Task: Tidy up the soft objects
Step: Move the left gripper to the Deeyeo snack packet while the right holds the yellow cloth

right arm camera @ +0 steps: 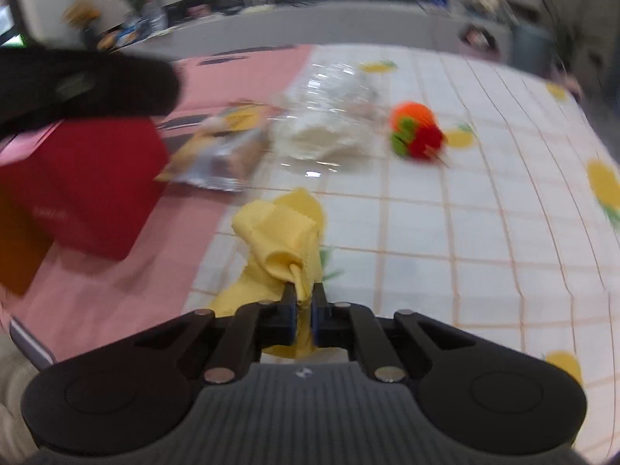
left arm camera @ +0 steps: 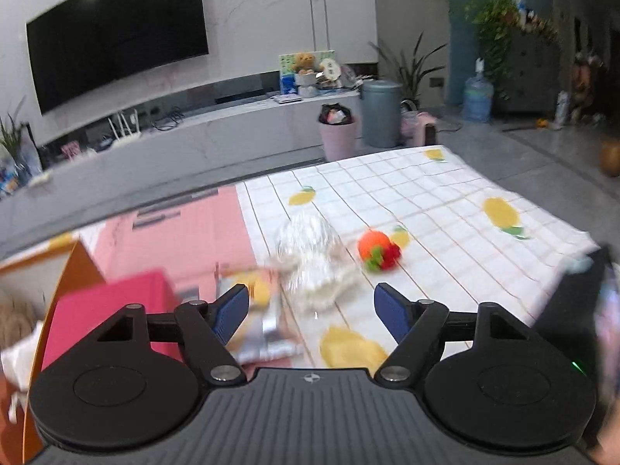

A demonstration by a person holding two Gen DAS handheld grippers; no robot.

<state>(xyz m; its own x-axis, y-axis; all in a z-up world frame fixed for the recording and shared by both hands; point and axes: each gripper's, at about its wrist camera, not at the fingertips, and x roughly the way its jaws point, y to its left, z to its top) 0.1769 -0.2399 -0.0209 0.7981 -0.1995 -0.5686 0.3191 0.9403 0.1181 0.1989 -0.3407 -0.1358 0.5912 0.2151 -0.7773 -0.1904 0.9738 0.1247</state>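
The right gripper (right arm camera: 303,310) had its jaws pinched together on a crumpled yellow cloth (right arm camera: 285,232), a fold of the fabric squeezed between the blue pads while the rest bunched up ahead of them on the worktop (right arm camera: 445,232), which wore a white checked cover printed with yellow lemons. The left gripper (left arm camera: 311,312) held its jaws wide apart with nothing between them, hanging above the worktop; the same cloth showed as a yellow patch below the gap. Just beyond, a silver and yellow snack packet (right arm camera: 221,151) lay at the edge of a pink mat (right arm camera: 116,271), with a red box (right arm camera: 89,190) beside it to the left. Next to the packet sat a clear plastic bag with white soft material inside (right arm camera: 325,124). Near the bag, to its right, lay a small orange, green and red plush toy (right arm camera: 416,131). Farther off stood a long white TV cabinet (left arm camera: 217,128) under a dark wall-mounted screen (left arm camera: 116,35).
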